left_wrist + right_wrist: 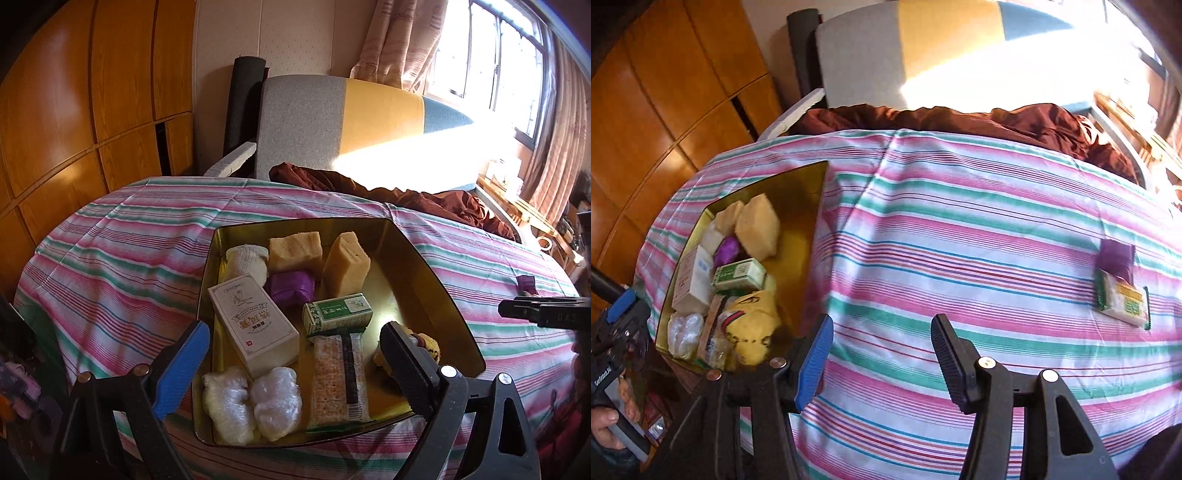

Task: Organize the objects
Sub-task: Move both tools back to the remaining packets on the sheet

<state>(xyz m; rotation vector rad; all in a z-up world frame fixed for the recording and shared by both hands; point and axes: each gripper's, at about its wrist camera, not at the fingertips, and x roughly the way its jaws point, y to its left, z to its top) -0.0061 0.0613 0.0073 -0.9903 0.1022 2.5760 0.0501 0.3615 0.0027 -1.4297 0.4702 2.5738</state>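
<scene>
We see a gold tin [436,236] on a striped sheet [110,266], left of centre on the bed. In the tin, left to right: white box [255,325], two wrapped white lumps [255,402], purple packet [291,288], two yellow sponge blocks [321,258], green box [336,314], cracker pack [340,380], yellow plush [753,325] at the near right corner. Left gripper [295,354] hangs over the tin's near edge, jaws wide apart, nothing between them. Right gripper [882,354] is over bare sheet right of the tin, jaws apart, empty. Far right on the sheet lie a purple pouch [1115,258] and a green-edged pack [1124,302], touching, well apart from the tin. A hand [605,424] grips the left handle at the lower left of the right view
</scene>
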